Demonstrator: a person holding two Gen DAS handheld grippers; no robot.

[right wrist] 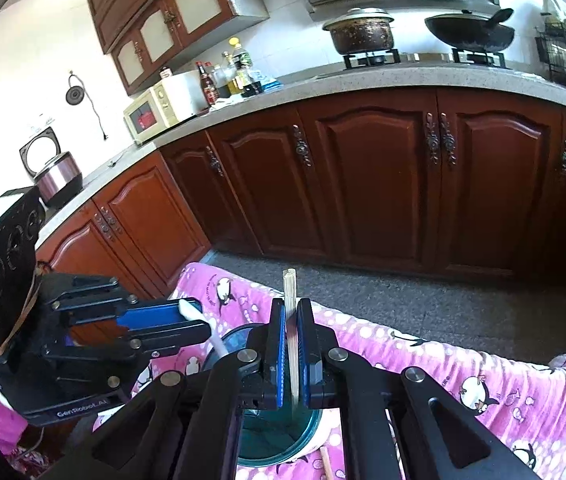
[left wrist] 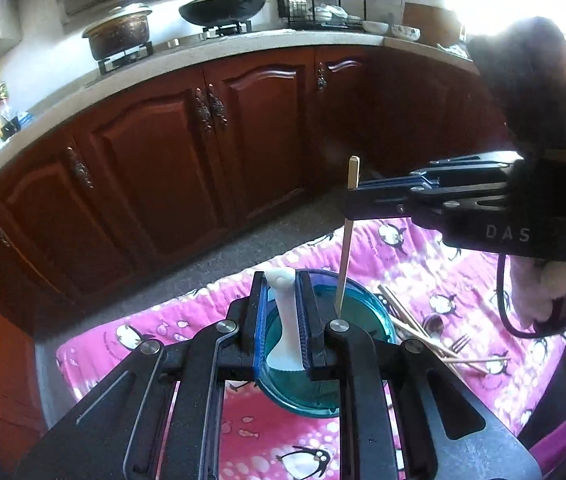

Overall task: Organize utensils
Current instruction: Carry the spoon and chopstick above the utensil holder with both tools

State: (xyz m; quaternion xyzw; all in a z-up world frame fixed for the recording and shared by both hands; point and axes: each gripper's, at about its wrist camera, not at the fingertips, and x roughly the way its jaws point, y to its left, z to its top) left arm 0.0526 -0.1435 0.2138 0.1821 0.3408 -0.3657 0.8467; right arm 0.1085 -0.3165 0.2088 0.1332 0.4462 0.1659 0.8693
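Note:
My left gripper [left wrist: 282,280] is shut on a white spoon [left wrist: 282,312], held upright over a teal round container [left wrist: 367,312] on the pink penguin cloth [left wrist: 463,276]. My right gripper [left wrist: 353,196] is shut on a wooden chopstick [left wrist: 345,248], held upright with its lower end in the container. In the right wrist view the right gripper [right wrist: 291,308] clamps the chopstick [right wrist: 290,300] above the container [right wrist: 279,436]; the left gripper [right wrist: 199,316] with the spoon [right wrist: 203,324] is at the left.
More chopsticks [left wrist: 411,324], a fork [left wrist: 459,344] and a spoon lie on the cloth right of the container. Brown cabinets [left wrist: 203,152] and a counter with a pot [left wrist: 119,34] and wok [left wrist: 223,8] stand behind. Grey floor lies between.

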